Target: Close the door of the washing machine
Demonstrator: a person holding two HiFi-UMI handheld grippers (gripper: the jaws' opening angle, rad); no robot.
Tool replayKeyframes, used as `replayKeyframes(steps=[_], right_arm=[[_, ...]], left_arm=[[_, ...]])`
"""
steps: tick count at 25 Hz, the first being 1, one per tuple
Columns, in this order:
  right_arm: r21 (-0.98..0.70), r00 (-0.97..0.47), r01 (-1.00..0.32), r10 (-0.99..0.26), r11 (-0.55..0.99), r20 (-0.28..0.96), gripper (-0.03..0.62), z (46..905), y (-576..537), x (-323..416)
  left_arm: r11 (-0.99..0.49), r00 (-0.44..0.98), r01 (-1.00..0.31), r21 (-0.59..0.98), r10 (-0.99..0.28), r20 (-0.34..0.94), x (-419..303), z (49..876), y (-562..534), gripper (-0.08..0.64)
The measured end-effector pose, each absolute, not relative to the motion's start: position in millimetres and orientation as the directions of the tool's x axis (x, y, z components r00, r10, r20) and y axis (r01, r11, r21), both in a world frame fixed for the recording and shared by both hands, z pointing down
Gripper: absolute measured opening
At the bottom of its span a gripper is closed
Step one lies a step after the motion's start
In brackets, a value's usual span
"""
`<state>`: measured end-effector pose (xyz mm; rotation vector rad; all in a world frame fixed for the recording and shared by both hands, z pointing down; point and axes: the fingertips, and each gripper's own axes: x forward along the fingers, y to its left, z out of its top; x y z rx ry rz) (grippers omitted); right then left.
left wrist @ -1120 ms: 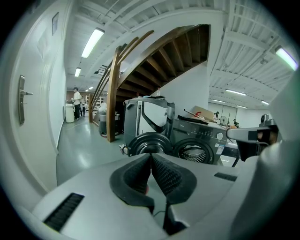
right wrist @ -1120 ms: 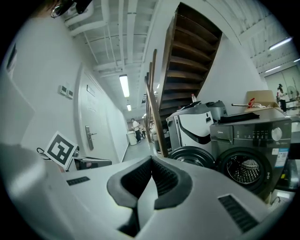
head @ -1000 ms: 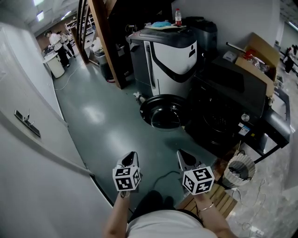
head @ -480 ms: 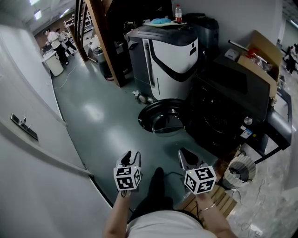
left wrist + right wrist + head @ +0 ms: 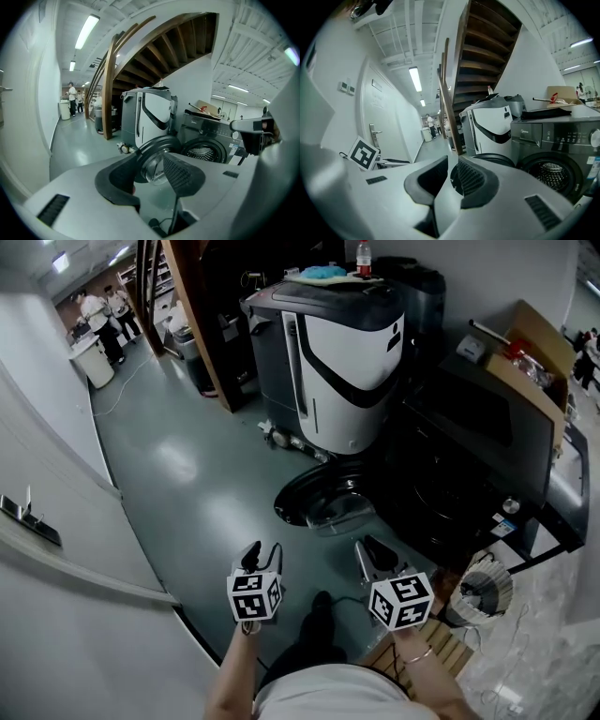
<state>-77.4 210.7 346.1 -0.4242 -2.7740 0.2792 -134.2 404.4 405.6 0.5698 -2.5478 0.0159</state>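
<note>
A dark front-loading washing machine [image 5: 464, 474] stands at the right of the head view. Its round glass door [image 5: 323, 498] hangs swung wide open over the floor, and the left gripper view shows the door [image 5: 157, 157] beside the bare drum opening [image 5: 204, 152]. My left gripper [image 5: 261, 554] and right gripper [image 5: 373, 554] hover side by side a short way in front of the door, touching nothing. Both have just been opening. The left gripper [image 5: 150, 171] gapes wide and the right gripper [image 5: 452, 176] shows a narrower gap. Nothing sits between either pair of pads.
A white-and-grey floor machine [image 5: 347, 352] stands just behind the door. A wooden stair beam [image 5: 202, 324] rises at the back left. A white wall with a handle [image 5: 23, 517] runs along the left. A wire fan [image 5: 483, 587] and a wooden pallet [image 5: 422, 652] lie at the right.
Both grippers have advanced toward the washer, so the open door sits closer in front of them. Both pairs of jaws went from shut to open, the left wider.
</note>
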Motion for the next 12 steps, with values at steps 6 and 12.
replayKeyframes(steps=[6, 12], right_arm=[[-0.224, -0.893, 0.239, 0.304, 0.945, 0.33, 0.066, 350.9, 217.8, -163.6], [-0.205, -0.892, 0.221, 0.282, 0.954, 0.352, 0.066, 351.3, 227.0, -237.0]], left_arm=[[0.901, -0.749, -0.414, 0.125, -0.416, 0.517, -219.3, 416.9, 406.8, 0.189], [0.889, -0.713, -0.425, 0.171, -0.446, 0.541, -292.9, 433.2, 411.9, 0.189]])
